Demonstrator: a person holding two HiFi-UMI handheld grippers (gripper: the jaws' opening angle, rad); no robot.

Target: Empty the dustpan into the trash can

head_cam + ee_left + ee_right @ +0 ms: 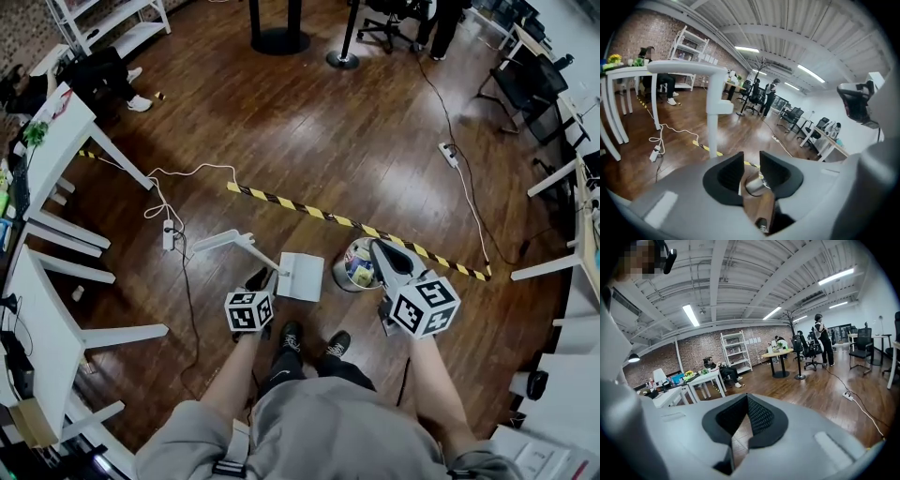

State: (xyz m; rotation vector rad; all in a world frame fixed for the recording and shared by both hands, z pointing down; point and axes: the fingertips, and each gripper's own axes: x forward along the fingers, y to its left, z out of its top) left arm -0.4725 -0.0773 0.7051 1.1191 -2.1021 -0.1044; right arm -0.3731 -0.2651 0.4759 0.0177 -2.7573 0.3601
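A white dustpan (302, 277) sits on the wooden floor just ahead of my feet. Its long white handle (225, 242) slants up and to the left, and shows as a tall post (712, 122) in the left gripper view. My left gripper (261, 279) is just behind the pan, to the right of the handle and clear of it. Its jaws (751, 161) stand slightly apart with only floor showing between them. To the right of the pan stands a round metal trash can (352, 272) with rubbish inside. My right gripper (382, 251) hangs over the can's right rim, its empty jaws (746, 398) closed tip to tip.
Yellow-and-black tape (356, 223) crosses the floor just beyond the pan and can. A power strip with a white cable (169, 234) lies to the left, and another strip (448, 155) at the far right. White tables (56, 141) line the left side, office chairs the back.
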